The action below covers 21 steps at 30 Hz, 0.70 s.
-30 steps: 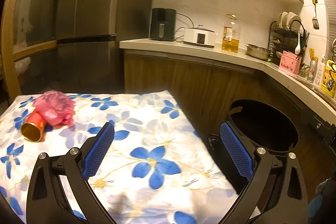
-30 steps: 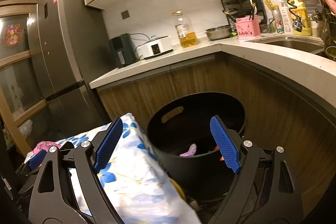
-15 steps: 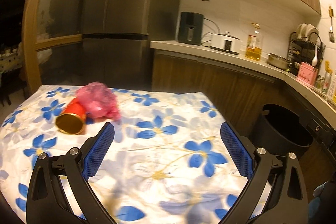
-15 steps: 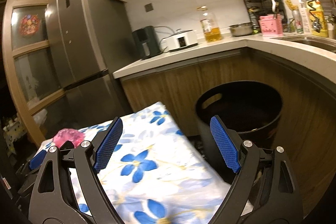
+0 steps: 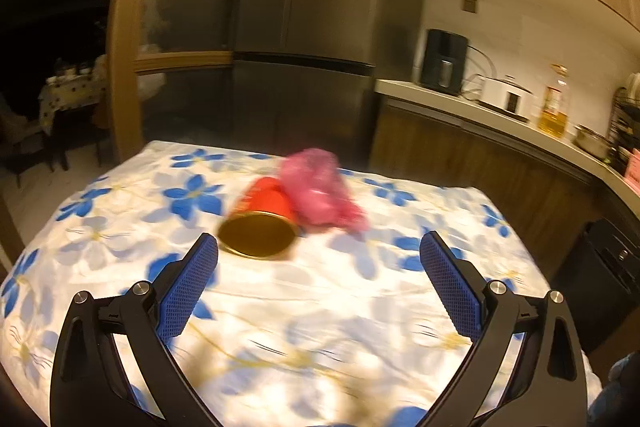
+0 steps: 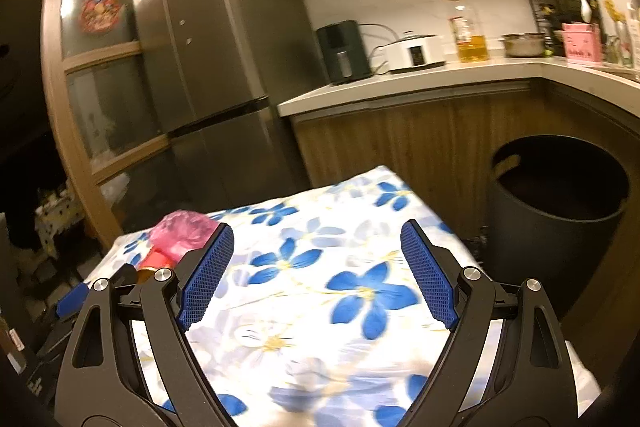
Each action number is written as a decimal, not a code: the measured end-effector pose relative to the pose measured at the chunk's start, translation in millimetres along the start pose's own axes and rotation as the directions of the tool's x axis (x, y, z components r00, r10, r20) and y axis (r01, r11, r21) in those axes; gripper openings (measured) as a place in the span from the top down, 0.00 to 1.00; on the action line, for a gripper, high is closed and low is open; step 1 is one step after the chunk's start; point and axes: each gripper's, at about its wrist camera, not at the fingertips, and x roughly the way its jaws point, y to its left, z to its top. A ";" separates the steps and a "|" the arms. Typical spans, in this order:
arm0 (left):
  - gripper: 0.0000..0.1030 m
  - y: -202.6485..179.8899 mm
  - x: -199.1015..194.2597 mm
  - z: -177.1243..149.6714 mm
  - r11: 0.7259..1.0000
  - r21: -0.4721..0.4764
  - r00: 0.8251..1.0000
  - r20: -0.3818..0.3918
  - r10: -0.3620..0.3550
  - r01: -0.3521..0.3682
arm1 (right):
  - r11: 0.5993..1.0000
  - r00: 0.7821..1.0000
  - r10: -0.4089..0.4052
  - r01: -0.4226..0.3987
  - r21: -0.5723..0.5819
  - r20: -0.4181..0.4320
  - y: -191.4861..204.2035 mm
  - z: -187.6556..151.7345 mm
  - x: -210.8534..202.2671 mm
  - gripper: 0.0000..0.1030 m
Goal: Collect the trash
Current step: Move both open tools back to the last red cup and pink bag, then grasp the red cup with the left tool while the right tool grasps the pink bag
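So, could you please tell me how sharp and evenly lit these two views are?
Left wrist view: motion blur smears the red can and pink bag, ceiling glare at the top right, doorway dark. Right wrist view: sharper counter, tablecloth slightly blurred, warm light, fisheye bending.

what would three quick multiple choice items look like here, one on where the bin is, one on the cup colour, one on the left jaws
1. Where is the bin?
A. on the floor past the table's edge
B. on the counter
C. on the table

2. What colour is the cup outside?
A. green
B. red
C. white

3. How are the left gripper jaws?
A. shut on the cup
B. shut on the pink bag
C. open, holding nothing

Answers: 1 A, it stands low by the cabinets beside the table; 2 B, red wall, gold inside; 3 C, wide apart, the cup and pink bag lie ahead.
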 end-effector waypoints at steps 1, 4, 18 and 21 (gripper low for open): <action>0.06 5.4 3.0 1.7 1.000 -0.005 1.000 0.001 0.008 -0.008 | 1.000 1.000 0.010 -0.010 -0.006 -0.003 5.7 -1.2 2.9 0.18; 0.06 23.6 17.3 6.2 0.999 -0.023 0.999 -0.001 0.033 -0.033 | 0.999 0.999 0.039 -0.039 -0.022 -0.017 22.9 -4.3 14.2 0.18; 0.06 43.8 89.2 20.1 0.999 -0.039 0.995 -0.099 0.007 -0.010 | 0.994 0.994 0.102 -0.103 -0.025 -0.039 65.7 -0.7 63.1 0.18; 0.06 43.4 102.9 22.2 0.999 -0.031 0.993 -0.120 0.009 -0.013 | 0.994 0.993 0.108 -0.109 -0.025 -0.040 70.7 -0.2 70.8 0.18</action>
